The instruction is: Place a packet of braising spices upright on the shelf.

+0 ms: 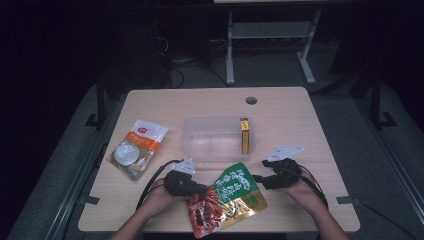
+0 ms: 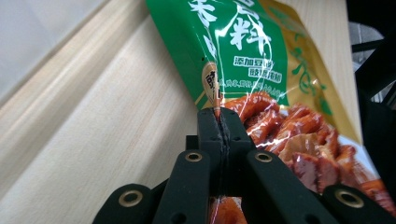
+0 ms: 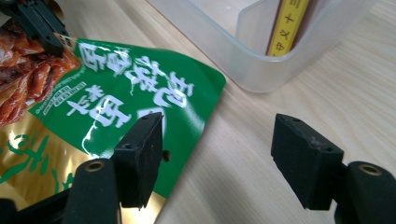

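Left tool [image 2: 218,122] level, clamped on snack pouch [image 2: 261,70] edge; right tool [image 3: 229,158] agape, empty.

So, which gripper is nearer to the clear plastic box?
Right. The right gripper sits open just below the clear plastic box's right front corner. The left gripper is lower down the table, shut on the green snack bag.

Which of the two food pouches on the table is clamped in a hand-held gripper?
The green and gold pouch at the near edge: the left hand-held gripper pinches its side. The orange and white pouch lies untouched farther left.
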`<state>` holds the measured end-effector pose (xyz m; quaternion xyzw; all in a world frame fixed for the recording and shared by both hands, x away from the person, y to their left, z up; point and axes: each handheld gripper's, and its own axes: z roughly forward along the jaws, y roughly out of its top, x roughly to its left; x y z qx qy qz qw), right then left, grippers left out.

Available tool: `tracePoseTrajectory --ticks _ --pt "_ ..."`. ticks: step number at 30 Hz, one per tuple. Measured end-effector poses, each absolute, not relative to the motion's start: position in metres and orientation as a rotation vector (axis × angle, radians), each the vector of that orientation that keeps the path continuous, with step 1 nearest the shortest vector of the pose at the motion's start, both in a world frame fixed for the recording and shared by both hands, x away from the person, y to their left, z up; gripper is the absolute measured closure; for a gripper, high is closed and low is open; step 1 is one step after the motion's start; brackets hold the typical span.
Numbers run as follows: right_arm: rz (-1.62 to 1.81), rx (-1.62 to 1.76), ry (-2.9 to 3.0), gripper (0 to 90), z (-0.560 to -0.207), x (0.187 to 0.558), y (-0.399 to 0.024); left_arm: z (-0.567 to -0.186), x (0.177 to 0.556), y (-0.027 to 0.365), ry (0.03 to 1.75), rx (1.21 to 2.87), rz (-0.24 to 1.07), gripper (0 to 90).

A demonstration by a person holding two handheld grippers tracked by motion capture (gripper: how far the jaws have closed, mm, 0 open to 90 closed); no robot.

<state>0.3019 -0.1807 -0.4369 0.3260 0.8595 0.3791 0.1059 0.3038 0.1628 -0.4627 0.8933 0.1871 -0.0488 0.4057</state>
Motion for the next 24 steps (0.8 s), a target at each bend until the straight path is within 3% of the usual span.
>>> tracePoseTrajectory --ticks 24 --pt "1.135 1.001 2.494 33.0 -0.436 0.305 -0.192 -0.417 0.301 0.194 0.440 2.099 -0.055 90.0"
